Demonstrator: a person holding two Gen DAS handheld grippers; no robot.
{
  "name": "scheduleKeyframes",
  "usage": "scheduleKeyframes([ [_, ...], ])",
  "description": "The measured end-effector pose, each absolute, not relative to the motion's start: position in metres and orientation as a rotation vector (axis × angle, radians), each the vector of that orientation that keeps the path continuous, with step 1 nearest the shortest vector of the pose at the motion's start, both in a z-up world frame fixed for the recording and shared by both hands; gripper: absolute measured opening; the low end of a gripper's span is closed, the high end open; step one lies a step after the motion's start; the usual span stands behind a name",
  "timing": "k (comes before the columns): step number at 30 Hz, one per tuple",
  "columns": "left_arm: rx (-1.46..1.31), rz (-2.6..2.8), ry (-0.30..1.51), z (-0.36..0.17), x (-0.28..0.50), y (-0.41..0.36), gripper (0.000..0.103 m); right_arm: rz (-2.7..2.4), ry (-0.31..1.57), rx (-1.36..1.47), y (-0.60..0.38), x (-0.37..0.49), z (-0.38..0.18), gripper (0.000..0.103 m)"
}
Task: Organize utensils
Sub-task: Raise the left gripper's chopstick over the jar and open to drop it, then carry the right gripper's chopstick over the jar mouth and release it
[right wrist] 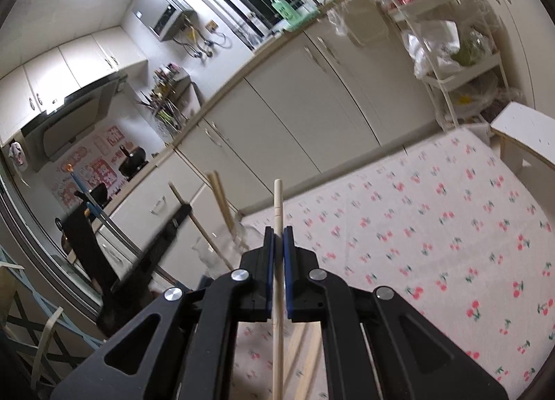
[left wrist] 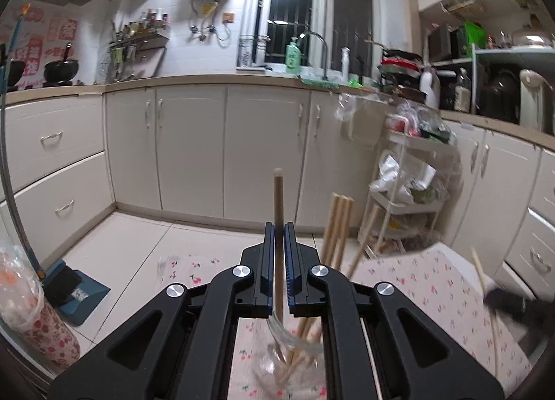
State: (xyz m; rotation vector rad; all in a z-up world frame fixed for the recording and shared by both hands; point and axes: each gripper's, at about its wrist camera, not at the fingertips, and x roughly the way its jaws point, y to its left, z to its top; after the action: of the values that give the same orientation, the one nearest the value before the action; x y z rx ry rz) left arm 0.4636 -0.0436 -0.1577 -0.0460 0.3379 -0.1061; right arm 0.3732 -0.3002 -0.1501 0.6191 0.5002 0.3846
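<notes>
Fingers on our left gripper [left wrist: 279,226] are pinched tight around a darker wooden chopstick [left wrist: 278,192], held upright right over the glass jar [left wrist: 291,362] on the cherry-print worktop [left wrist: 433,296]. We judge that upright hold is deliberate: it lines the stick up to drop straight into the jar's mouth, where several pale chopsticks [left wrist: 338,223] already lean together.

Over on our right gripper [right wrist: 278,230], the fingers are likewise narrowed onto a single pale chopstick [right wrist: 278,199], running lengthwise between them and poking out ahead. We're carrying it above the worktop [right wrist: 451,244], well apart from the jar [right wrist: 222,251], which sits off to the left here, so this one looks next in line.

From the left wrist view we get the look down into the jar and the sticks' lower ends resting inside, hidden from the other side. From the right wrist view we get the long bare stretch of cloth, plus more loose sticks [right wrist: 305,358] blurred beneath the gripper.
</notes>
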Motion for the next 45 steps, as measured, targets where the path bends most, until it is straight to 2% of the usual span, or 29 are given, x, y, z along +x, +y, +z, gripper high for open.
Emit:
scheduleKeyframes([
  [3,-0.014,-0.128,0.358,-0.157,0.451,-0.041,0.009,0.380,0.440,0.615,-0.292,0.380,-0.132,0.006],
  [8,-0.030,-0.110,0.367,-0.157,0.422,-0.015,0.037,0.373,0.300,0.613,-0.274,0.394,-0.098,0.006],
  [16,-0.175,-0.011,0.398,-0.172,0.409,0.045,0.047,0.277,0.097,0.556,-0.233,0.421,-0.069,0.006],
  [23,-0.280,-0.001,0.416,-0.180,0.416,0.072,0.048,0.217,0.041,0.469,-0.195,0.450,-0.072,0.006],
  [28,-0.323,-0.018,0.425,-0.181,0.420,0.078,0.048,0.199,0.070,0.411,-0.177,0.465,-0.084,0.006],
  [45,-0.357,-0.030,0.442,-0.184,0.425,0.080,0.049,0.184,0.131,0.329,-0.161,0.453,-0.117,0.006],
])
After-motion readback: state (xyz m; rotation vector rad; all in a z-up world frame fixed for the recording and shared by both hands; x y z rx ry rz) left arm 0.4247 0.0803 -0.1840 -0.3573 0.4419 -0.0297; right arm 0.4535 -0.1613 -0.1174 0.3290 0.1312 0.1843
